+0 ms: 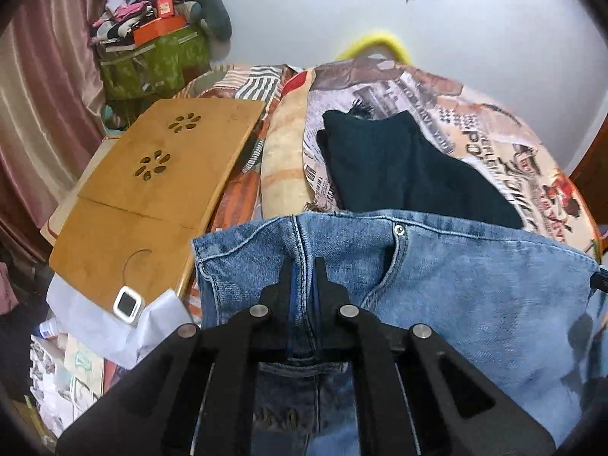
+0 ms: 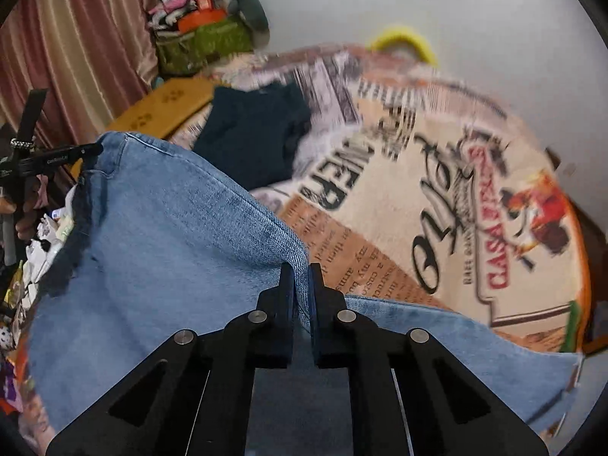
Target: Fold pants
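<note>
The jeans (image 1: 437, 285) are light blue denim, lifted and stretched between the two grippers above a bed. In the left wrist view the waistband runs across just beyond the fingertips, with a metal rivet button (image 1: 399, 230) up and to the right of them and a pocket opening curving down on the right. The left gripper (image 1: 304, 266) is clamped tight on the denim at the seam near the fly, its two black fingers pressed together with a fold of cloth pinched between the pads. Below the fingers the fabric hangs down, darker and frayed.

In the right wrist view the right gripper (image 2: 302, 271) is likewise closed hard on a folded edge of the jeans (image 2: 163, 250), the cloth gripped between the pads. Denim spreads wide to the left of the fingers and a smaller flap trails to the right. At the far left edge, beyond the cloth, the other black tool shows, held by a hand (image 2: 28, 209).

Past the fingertips lies a dark teal garment (image 1: 399, 167), folded on the printed bedspread (image 2: 437, 205), which carries newspaper-style lettering. To the left of the fingers in the left view sits a wooden lap tray (image 1: 152, 190) with flower-shaped cutouts, and a small white clock (image 1: 127, 304) at its near corner. Farther off stand pink curtains (image 1: 38, 114), a green box (image 1: 152, 64) piled with clutter, and a yellow object (image 1: 380, 41) against the white wall.
</note>
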